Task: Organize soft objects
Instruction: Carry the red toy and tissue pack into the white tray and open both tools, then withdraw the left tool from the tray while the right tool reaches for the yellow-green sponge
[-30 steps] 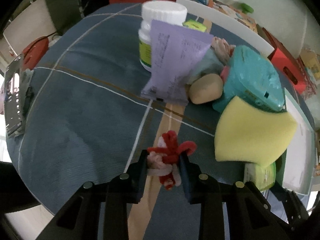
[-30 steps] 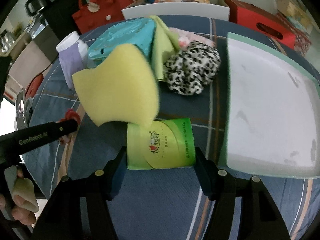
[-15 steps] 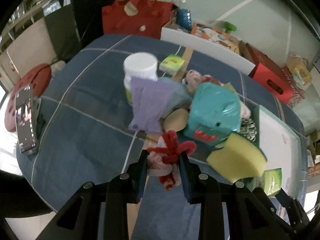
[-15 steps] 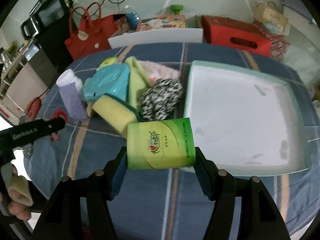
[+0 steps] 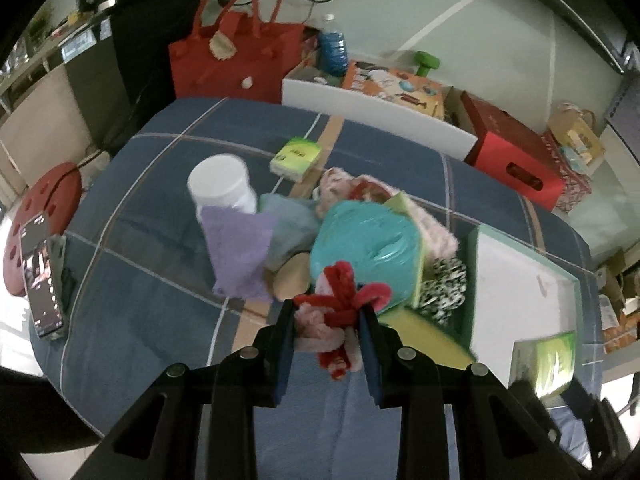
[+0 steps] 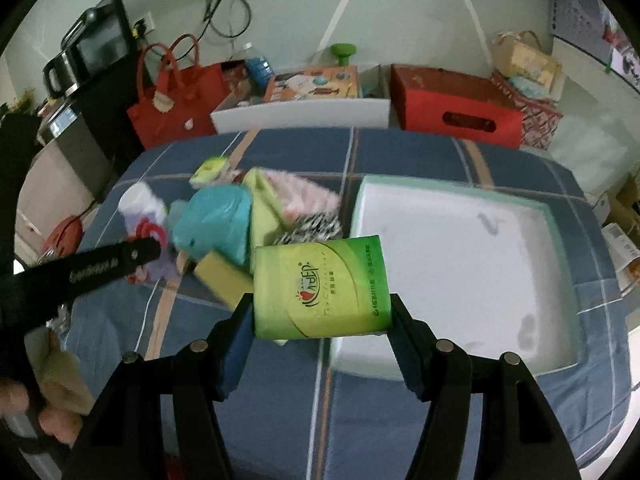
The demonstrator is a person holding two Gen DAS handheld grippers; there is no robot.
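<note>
Left tongs clamping pipe-cleaner toy, right tongs gripping tissue pack, tray beside clutter pile

Left hand-held gripper raised, fingers clamped on load; right hand-held gripper raised, fingers wide, clamped on load.

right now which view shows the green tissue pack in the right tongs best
The right wrist view: the green tissue pack sits centred between the right tongs, its printed front facing the camera. The left wrist view catches the same pack only at the lower right edge, small and blurred.
</note>
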